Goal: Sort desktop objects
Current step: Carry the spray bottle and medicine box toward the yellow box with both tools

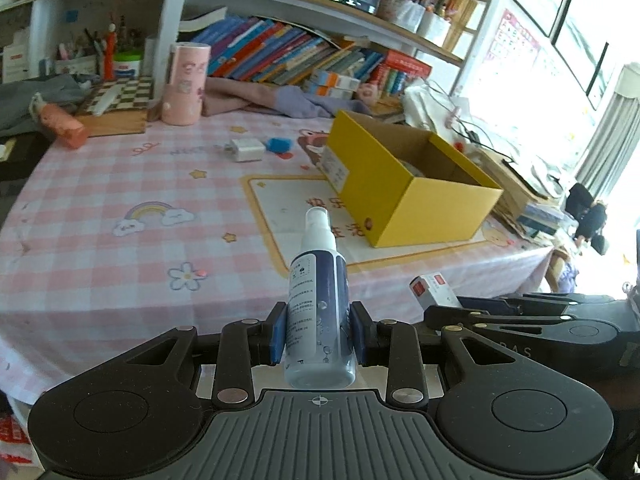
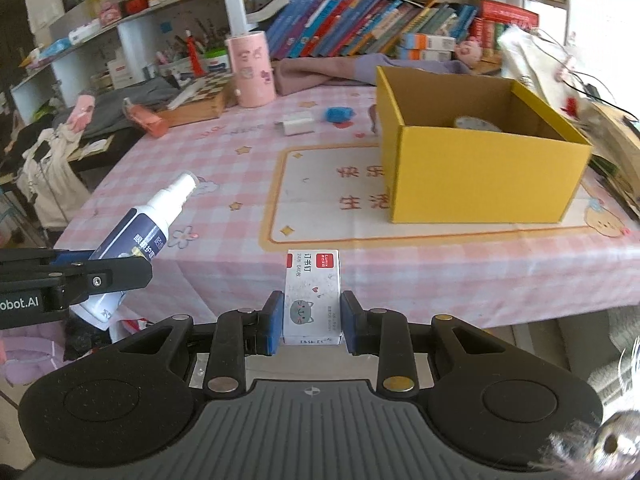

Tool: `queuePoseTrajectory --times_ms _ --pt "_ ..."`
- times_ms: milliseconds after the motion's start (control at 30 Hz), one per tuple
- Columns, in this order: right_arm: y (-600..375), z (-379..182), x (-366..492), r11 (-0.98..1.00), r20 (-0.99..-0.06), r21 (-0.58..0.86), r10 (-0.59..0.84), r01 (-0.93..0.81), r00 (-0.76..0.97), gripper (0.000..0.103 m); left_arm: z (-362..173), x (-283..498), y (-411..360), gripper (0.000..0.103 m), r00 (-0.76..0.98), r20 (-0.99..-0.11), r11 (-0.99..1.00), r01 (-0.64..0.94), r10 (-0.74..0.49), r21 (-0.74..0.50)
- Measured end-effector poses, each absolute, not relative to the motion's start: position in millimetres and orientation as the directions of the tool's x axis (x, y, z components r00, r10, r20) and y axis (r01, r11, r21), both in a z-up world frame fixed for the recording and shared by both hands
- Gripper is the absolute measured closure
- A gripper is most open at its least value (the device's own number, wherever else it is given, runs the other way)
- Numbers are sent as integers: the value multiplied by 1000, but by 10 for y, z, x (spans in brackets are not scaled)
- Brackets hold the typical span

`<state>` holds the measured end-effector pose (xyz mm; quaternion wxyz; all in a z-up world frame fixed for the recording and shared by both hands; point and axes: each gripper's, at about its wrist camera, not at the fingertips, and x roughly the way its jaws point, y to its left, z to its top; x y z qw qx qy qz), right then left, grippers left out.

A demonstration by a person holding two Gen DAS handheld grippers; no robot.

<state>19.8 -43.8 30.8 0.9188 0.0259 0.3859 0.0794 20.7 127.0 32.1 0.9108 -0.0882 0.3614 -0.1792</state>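
My left gripper (image 1: 319, 334) is shut on a white and dark blue spray bottle (image 1: 320, 300), held over the table's near edge; the bottle also shows in the right wrist view (image 2: 140, 232). My right gripper (image 2: 312, 322) is shut on a small white staple box (image 2: 313, 296) with a cat drawing, also held at the near edge; that box shows in the left wrist view (image 1: 434, 290). An open yellow cardboard box (image 2: 476, 176) stands on the pink checked tablecloth (image 2: 224, 168), right of centre, with a roll of tape (image 2: 478, 123) inside. A white charger (image 2: 297, 123) and a blue fuzzy object (image 2: 339, 114) lie beyond.
A pink cylindrical container (image 2: 251, 74) and a wooden chessboard (image 2: 200, 100) stand at the back left. An orange-pink bottle (image 2: 146, 118) lies near them. Crumpled cloth (image 2: 328, 70) and rows of books (image 2: 360, 24) line the back. Papers and cables (image 2: 560, 72) crowd the right side.
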Motion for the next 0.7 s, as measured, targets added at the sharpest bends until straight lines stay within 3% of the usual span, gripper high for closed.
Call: queuePoseTrajectory --times_ms 700 --pt "-881 303 -130 993 -725 103 31 64 688 76 270 311 718 72 563 -646 849 437 -515 -296"
